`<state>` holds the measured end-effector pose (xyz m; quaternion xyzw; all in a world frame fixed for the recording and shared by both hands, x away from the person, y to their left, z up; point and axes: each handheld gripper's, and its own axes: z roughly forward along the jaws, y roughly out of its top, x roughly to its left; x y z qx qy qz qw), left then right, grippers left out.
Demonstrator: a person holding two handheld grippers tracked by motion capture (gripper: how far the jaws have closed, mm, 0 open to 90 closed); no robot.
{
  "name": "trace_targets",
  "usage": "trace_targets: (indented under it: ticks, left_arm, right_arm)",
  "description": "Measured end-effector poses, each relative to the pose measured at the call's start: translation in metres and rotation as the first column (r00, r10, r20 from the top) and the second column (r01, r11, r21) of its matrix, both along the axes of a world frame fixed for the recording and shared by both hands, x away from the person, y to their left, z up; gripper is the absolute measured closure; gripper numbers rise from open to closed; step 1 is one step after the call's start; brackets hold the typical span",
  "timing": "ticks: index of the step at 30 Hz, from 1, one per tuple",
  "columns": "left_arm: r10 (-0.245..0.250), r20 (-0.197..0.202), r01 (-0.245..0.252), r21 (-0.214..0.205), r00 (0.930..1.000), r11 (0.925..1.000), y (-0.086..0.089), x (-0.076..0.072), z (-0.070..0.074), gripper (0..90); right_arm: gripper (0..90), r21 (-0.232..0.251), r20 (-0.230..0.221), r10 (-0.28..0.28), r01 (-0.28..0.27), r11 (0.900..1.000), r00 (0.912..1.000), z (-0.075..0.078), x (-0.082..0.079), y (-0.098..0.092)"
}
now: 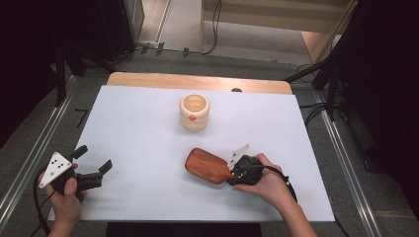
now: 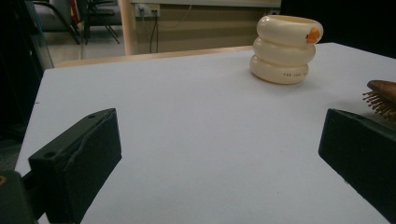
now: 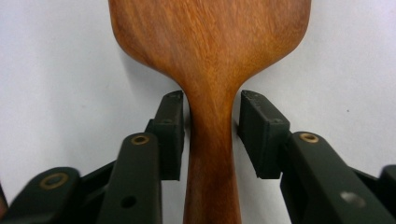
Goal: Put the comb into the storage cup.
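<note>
Brush (image 3: 210, 56) handle lies between right gripper (image 3: 211, 112) jaws; narrow gaps show on both sides, pads not pressing. Left gripper (image 1: 94, 163) jaws wide, holding nothing.

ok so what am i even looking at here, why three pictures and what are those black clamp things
A person sits at a table covered by a white sheet and holds a hand-operated tool in each hand, each ending in two black jaws, a pair of tongs. The wide picture is taken from above the person's side. The other two come from small cameras riding on the tools, looking along the jaws.

On the sheet stand a cream ringed cup with an orange spot, and nearer the person lies a wooden hairbrush, bristles down.

The left tongs rest open near the sheet's left edge, with nothing between them. The right tongs straddle the brush's narrow handle. In their own picture a thin gap seems to remain on each side, so the brush looks framed but not yet gripped.
</note>
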<state>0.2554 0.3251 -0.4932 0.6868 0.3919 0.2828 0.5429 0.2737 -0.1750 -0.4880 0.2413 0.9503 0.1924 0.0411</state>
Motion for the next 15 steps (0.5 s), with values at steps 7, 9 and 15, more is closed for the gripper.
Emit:
trace_targets:
  ticks: [7, 9, 15]
  left_arm:
    - [0.003, -0.002, -0.003, 0.0, 1.0, 1.0, -0.0003, 0.0001, -0.0001, 0.0]
    - [0.004, -0.002, -0.004, 0.001, 1.0, 1.0, -0.0003, 0.0002, -0.0002, 0.0]
    - [0.005, -0.002, -0.005, 0.002, 1.0, 1.0, 0.0, 0.0002, -0.0001, 0.0]
  right_arm:
    - [68.9, 0.001, 0.007, -0.015, 0.015, 0.9999, 0.9999, -0.0001, -0.0026, 0.0031]
    - [69.4, 0.011, 0.013, -0.015, 0.015, 0.9998, 0.9998, -0.0009, -0.0032, 0.0026]
    - [69.9, 0.042, 0.035, -0.024, 0.022, 0.9989, 0.9991, -0.0022, -0.0071, 0.0]
